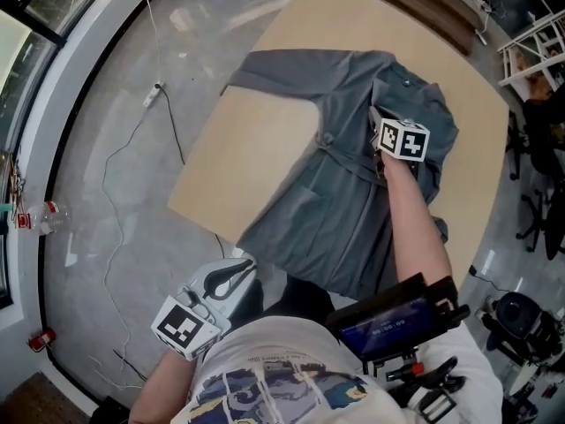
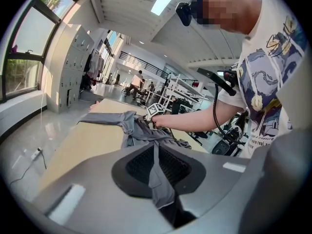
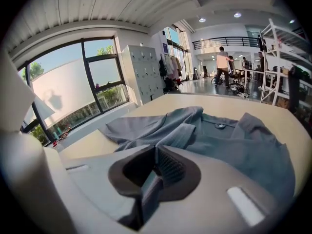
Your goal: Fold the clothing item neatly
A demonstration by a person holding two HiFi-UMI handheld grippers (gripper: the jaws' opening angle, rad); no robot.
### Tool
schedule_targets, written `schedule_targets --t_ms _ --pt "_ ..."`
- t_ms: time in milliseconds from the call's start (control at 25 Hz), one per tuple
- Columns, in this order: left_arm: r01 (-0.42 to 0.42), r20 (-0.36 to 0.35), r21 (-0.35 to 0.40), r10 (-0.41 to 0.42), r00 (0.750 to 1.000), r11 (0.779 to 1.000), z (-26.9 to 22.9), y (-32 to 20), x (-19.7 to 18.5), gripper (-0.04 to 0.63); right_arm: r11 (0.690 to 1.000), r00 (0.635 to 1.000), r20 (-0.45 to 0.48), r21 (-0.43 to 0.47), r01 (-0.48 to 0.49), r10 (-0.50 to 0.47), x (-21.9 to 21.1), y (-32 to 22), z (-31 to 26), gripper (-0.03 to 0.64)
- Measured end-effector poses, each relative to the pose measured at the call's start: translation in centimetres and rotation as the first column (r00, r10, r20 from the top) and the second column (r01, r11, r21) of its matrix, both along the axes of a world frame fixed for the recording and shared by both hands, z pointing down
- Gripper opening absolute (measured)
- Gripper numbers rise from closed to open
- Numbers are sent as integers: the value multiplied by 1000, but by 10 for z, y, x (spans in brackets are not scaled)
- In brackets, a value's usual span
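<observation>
- The grey long-sleeved cloth garment (image 1: 340, 206) lies spread on the pale wooden tabletop (image 1: 238, 148); its long axis runs from the buttoned collar at the far right corner to the hem at the near edge, just in front of the person
- One sleeve (image 1: 274, 64) stretches out flat to the left, across that axis
- The right gripper (image 1: 375, 116) sits on the middle of the garment, near the waist tie; its jaws are closed, and in the right gripper view a fold of the grey cloth is pinched between them (image 3: 155, 174)
- The left gripper (image 1: 228, 278) is off the table, close to the person's body and well apart from the right one; its jaws are clamped on a narrow grey fabric strip (image 2: 157, 177) that leads away toward the garment
- The hem end is nearer the left gripper, the collar end nearer the right
- Judged from this, any lengthwise fold turns on the right gripper's hold at the waist, with the hem carried from the near side toward the collar
</observation>
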State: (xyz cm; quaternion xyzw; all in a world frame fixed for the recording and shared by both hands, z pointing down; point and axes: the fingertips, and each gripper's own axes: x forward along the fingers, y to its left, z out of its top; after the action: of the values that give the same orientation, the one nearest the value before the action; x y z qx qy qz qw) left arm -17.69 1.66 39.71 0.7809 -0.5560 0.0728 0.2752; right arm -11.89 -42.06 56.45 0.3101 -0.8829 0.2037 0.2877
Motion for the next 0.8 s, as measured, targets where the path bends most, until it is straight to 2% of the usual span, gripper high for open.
schedule_targets --t_ms 120,280,600,800 --pt "12 -2 4 -12 1000 1000 1 6 -5 35 1000 999 -28 -24 14 -14 -2 4 11 26" --pt "13 -10 7 -13 1000 1000 2 12 -8 35 999 999 -19 -31 26 -27 -6 8 11 42" --pt "-11 -35 21 12 999 1000 -6 19 -13 35 999 999 -9 16 48 -48 -15 26 -17 52" --pt "-46 -37 57 48 998 997 -15 26 -20 35 998 999 0 48 51 -51 -25 48 -43 52"
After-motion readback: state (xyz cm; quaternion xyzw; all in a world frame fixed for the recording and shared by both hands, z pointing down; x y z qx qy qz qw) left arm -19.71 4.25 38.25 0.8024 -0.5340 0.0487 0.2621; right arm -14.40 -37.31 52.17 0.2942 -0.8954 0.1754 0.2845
